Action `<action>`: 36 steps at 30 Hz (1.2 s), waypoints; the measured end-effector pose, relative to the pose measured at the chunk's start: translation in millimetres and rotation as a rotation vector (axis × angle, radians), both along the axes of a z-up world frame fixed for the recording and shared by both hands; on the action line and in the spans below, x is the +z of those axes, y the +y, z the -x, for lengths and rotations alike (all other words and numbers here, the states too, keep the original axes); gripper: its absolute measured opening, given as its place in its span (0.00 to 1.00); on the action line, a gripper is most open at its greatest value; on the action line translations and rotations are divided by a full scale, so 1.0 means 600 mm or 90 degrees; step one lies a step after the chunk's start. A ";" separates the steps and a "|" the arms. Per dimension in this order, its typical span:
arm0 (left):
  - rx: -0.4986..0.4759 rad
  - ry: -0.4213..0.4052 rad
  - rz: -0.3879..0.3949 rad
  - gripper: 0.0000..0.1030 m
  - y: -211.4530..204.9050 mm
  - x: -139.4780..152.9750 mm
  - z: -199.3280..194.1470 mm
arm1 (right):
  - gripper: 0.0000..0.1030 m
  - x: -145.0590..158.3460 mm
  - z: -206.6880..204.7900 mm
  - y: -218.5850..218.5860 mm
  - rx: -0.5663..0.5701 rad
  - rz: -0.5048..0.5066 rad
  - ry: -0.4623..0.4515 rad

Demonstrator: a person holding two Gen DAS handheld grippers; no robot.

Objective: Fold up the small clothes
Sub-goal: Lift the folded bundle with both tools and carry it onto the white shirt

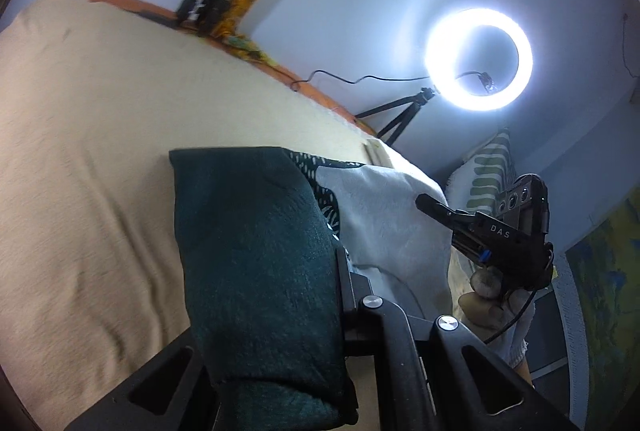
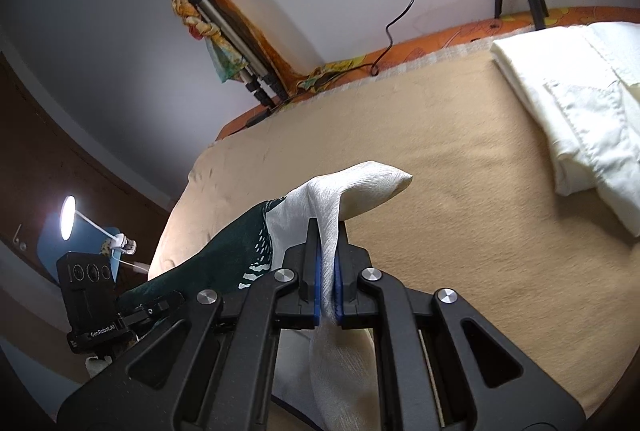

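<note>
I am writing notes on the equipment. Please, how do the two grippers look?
Both are black, angular linkages with silver round pivot bolts. The right gripper has blue pads on its fingers. From the left view it shows "DAS" lettering, a small blue part and a thin black cable.

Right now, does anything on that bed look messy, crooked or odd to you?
Nothing looks damaged or spilled. The dark green and white garment hangs bunched between the left hand-held gripper and the right hand-held gripper, both shut on it. A folded white garment lies neatly on the beige blanket.
</note>
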State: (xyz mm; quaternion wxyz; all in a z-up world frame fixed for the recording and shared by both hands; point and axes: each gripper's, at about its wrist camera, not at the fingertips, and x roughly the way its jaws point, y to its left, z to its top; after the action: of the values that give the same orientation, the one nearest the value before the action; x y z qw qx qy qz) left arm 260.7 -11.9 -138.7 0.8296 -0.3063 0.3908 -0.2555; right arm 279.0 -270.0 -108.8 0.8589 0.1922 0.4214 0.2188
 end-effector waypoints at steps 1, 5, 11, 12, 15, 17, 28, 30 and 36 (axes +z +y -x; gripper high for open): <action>-0.006 -0.006 0.000 0.01 -0.013 0.006 -0.009 | 0.06 0.006 -0.004 -0.011 -0.005 0.003 0.000; -0.028 -0.040 -0.001 0.01 -0.072 0.030 -0.047 | 0.06 0.040 -0.021 -0.066 -0.018 0.025 -0.020; -0.045 -0.067 0.010 0.01 -0.164 0.058 -0.113 | 0.06 0.080 -0.058 -0.159 -0.050 0.063 -0.039; -0.048 -0.070 0.015 0.01 -0.184 0.063 -0.128 | 0.06 0.086 -0.064 -0.172 -0.056 0.061 -0.041; -0.050 -0.083 0.015 0.01 -0.229 0.078 -0.155 | 0.06 0.105 -0.079 -0.223 -0.075 0.055 -0.059; -0.051 -0.097 0.007 0.01 -0.262 0.090 -0.172 | 0.06 0.116 -0.089 -0.256 -0.082 0.054 -0.072; -0.081 -0.135 -0.039 0.01 -0.464 0.095 -0.245 | 0.06 0.151 -0.156 -0.422 -0.123 0.087 -0.097; -0.096 -0.120 -0.040 0.01 -0.496 0.074 -0.256 | 0.06 0.142 -0.171 -0.444 -0.124 0.097 -0.093; -0.129 -0.057 -0.083 0.03 -0.551 0.006 -0.252 | 0.06 0.058 -0.210 -0.485 -0.141 0.202 -0.016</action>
State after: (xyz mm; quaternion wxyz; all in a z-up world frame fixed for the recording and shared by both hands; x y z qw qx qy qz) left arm 411.8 -342.2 -135.3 0.8341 -0.1989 0.3984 -0.3256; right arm 405.2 -560.7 -74.1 0.9024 0.0970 0.4162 0.0560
